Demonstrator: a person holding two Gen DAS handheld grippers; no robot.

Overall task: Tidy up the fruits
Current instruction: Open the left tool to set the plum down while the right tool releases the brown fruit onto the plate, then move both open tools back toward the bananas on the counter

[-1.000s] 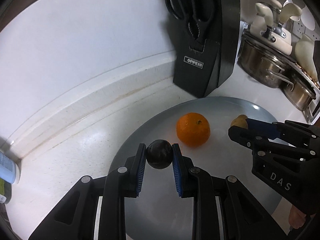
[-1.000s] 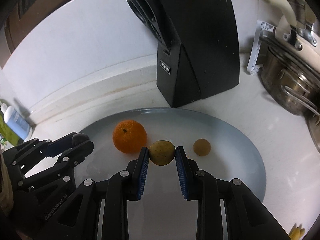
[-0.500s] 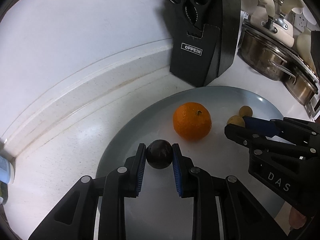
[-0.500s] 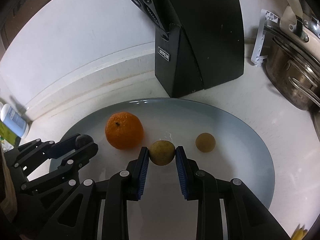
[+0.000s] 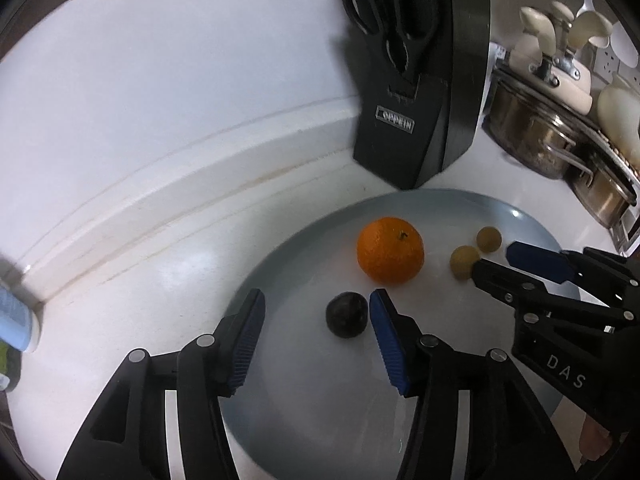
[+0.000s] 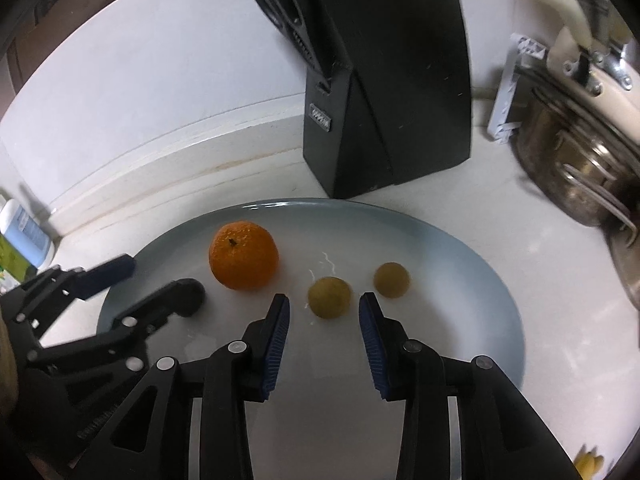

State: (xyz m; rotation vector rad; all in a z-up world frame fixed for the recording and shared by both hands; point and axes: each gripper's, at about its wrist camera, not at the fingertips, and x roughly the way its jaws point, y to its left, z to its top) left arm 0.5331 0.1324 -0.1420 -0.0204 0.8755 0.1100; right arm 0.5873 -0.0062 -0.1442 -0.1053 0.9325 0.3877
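A grey-blue plate [image 5: 320, 400] [image 6: 460, 320] lies on the white counter. On it rest an orange [image 5: 390, 250] [image 6: 243, 255], a dark plum [image 5: 347, 315], a yellow-green fruit [image 5: 464, 262] [image 6: 329, 297] and a smaller brownish one [image 5: 489, 239] [image 6: 392, 280]. My left gripper [image 5: 316, 312] [image 6: 158, 280] is opening; the plum sits free between its jaws, close to the right pad. My right gripper [image 6: 324, 308] [image 5: 493, 258] is opening too, with the yellow-green fruit loose between its tips. In the right wrist view a left finger hides the plum.
A black knife block [image 5: 416, 112] [image 6: 384, 100] with scissors stands just behind the plate. Steel pots [image 5: 532, 136] [image 6: 572, 168] crowd the right side. A pale blue bottle [image 5: 16, 320] [image 6: 24, 236] stands at the far left by the white wall.
Both grippers have opened. The left let go of the plum and the right let go of the yellow-green fruit; both fruits now lie on the plate.
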